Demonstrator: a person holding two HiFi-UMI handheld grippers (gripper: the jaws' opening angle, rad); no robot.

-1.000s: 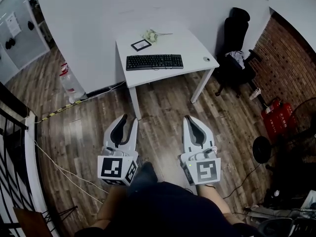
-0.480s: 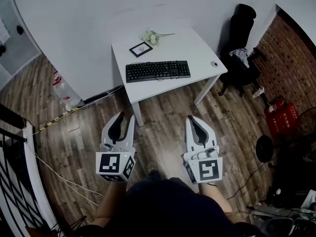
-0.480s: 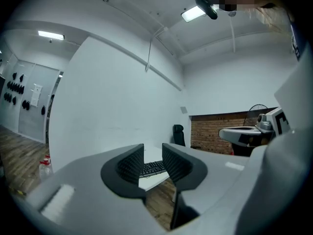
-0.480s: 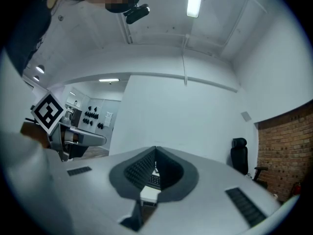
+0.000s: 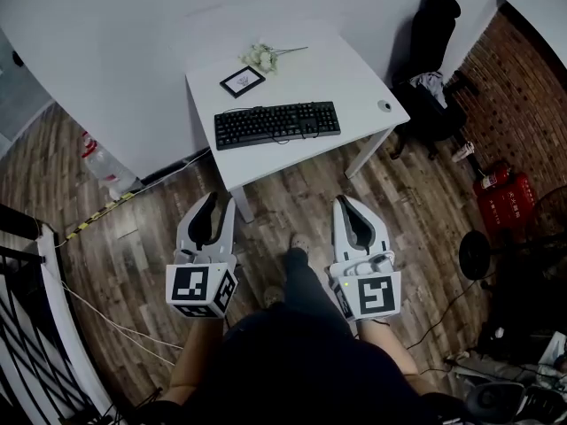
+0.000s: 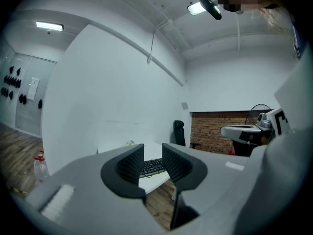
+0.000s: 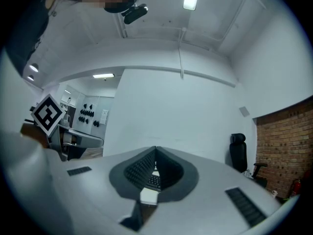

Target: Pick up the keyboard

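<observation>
from the head view, far left on the wooden floor (image 5: 142, 237) there's a plastic bottle (image 5: 99, 161) with a red label, standing close to the wall. next over, the left tongs (image 5: 221, 204) hang low in front of me over the floor, jaws apart. nothing is gripped, and in the left gripper view i just see the far-off keyboard (image 5: 277, 124) through the gap.

the white bench (image 5: 345, 73) is up ahead, well apart from both tongs. on it, left to right: a small black picture frame (image 5: 241, 81) near the back, some pale flowers (image 5: 261, 57) lying by the wall, and the black keyboard flat along the front edge. a little mouse (image 5: 384, 106) sits at the right corner.

the right tongs (image 5: 347, 204) are level with the left ones, jaws pressed together on nothing. the right gripper view shows the pads meeting at the tips.

a black office chair (image 5: 434, 34) stands right of the bench. past it are the brick wall (image 5: 523, 87) and a couple of red cylinders (image 5: 500, 204) on the floor.
</observation>
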